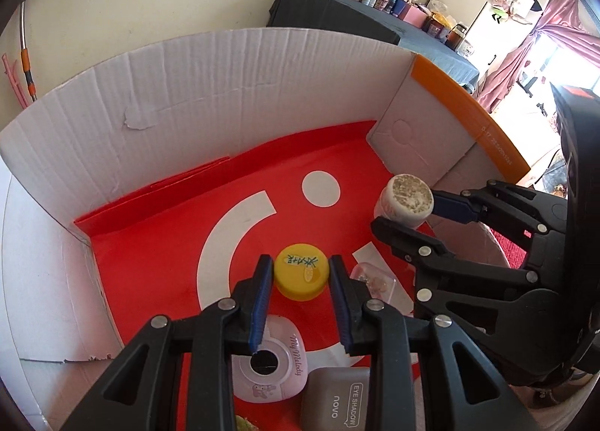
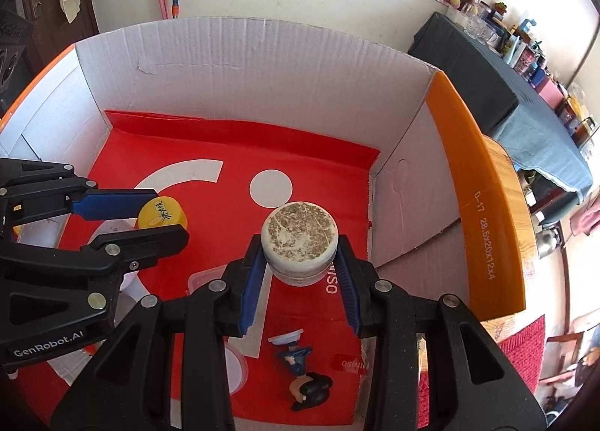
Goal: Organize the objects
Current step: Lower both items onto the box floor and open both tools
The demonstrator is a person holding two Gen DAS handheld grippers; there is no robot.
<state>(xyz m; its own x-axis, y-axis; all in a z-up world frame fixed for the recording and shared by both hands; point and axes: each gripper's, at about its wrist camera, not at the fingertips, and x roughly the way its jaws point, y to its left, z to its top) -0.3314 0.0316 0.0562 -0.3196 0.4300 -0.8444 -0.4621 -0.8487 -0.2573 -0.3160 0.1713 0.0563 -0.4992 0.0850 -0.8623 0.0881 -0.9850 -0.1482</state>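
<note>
Yellow cap (image 1: 300,275) pinched between the blue pads of the left gripper (image 1: 300,273), over the red liner (image 1: 150,262) of the cardboard box (image 1: 187,93). White round jar (image 2: 299,243) clamped likewise in the right gripper (image 2: 300,254), just beside, nearer the orange-edged wall (image 2: 472,183). Below: pink case (image 1: 277,367), grey eyeshadow compact (image 1: 333,397), small figurine (image 2: 303,374) lying flat.

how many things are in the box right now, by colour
yellow: 1, yellow jar
white/cream: 1, white jar
pink: 1, pink case
grey: 1, eye shadow case
clear: 1, clear box
blue: 1, figurine
total: 6
</note>
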